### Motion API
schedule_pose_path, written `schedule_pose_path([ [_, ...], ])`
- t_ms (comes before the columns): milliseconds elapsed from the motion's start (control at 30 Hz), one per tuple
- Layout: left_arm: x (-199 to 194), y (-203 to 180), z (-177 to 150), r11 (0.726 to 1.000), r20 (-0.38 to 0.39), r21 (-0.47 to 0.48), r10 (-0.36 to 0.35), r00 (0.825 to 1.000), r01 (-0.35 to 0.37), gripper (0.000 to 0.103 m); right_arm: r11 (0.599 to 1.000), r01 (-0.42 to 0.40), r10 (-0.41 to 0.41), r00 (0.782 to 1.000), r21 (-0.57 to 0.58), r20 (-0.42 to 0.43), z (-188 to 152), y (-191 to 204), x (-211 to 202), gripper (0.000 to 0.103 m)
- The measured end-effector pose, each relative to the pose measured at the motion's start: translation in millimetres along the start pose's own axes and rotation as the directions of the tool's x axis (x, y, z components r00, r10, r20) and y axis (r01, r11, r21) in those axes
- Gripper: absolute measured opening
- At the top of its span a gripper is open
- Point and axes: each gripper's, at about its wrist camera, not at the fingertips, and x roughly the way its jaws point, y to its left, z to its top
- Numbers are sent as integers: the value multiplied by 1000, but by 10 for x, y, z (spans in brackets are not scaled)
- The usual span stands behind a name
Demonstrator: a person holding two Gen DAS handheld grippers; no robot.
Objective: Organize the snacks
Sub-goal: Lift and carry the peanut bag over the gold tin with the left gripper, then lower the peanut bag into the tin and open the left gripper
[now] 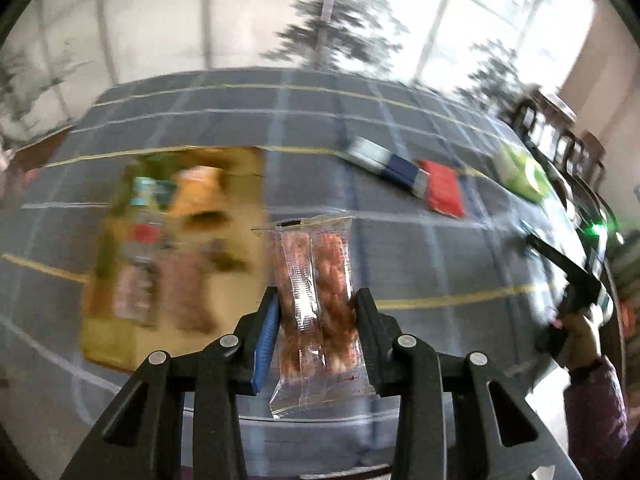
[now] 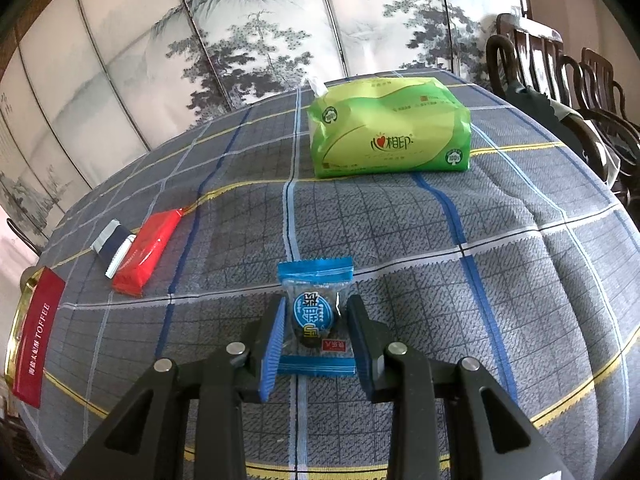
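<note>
Both tongs are loaded. Left gripper (image 1: 316,320) is clamped on a clear packet (image 1: 316,300) of reddish snacks, lifted above the cloth (image 1: 400,264); right gripper (image 2: 316,328) is pinched narrow on a blue candy (image 2: 316,312), low over the cloth near the front edge.

Just left of the packet lies the tan tray (image 1: 240,168), already filled with blurred snacks. To do this step well, the packet should probably be carried over a bare part of the tray, lowered until it rests, and only then released, since thin film can slip or swing.

Farther right sit a grey-blue pack (image 1: 384,160) and a red pack (image 1: 444,188), touching, then a green tissue pack (image 1: 520,172). A red toffee tin (image 2: 34,336) lies at the far left of the right view.
</note>
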Motion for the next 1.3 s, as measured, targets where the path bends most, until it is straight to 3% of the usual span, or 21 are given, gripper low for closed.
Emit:
schedule_pose_path([
  [200,-24,559,71,994,27,-68,89,996,-87,34,1000,16,-16,1000,-10,-1,-3,46,8,31],
  [367,100,739,104,991,13,-92,96,995,-94,34,999,31,-31,1000,-21,-2,-3,71,14,31],
  [1067,753,598,693,995,-1,59,81,997,-81,34,998,46,-46,999,-36,-5,-4,76,15,31],
  [1300,944,638,823,995,-22,45,91,996,-90,34,998,46,-46,999,-36,-5,-2,70,15,31],
])
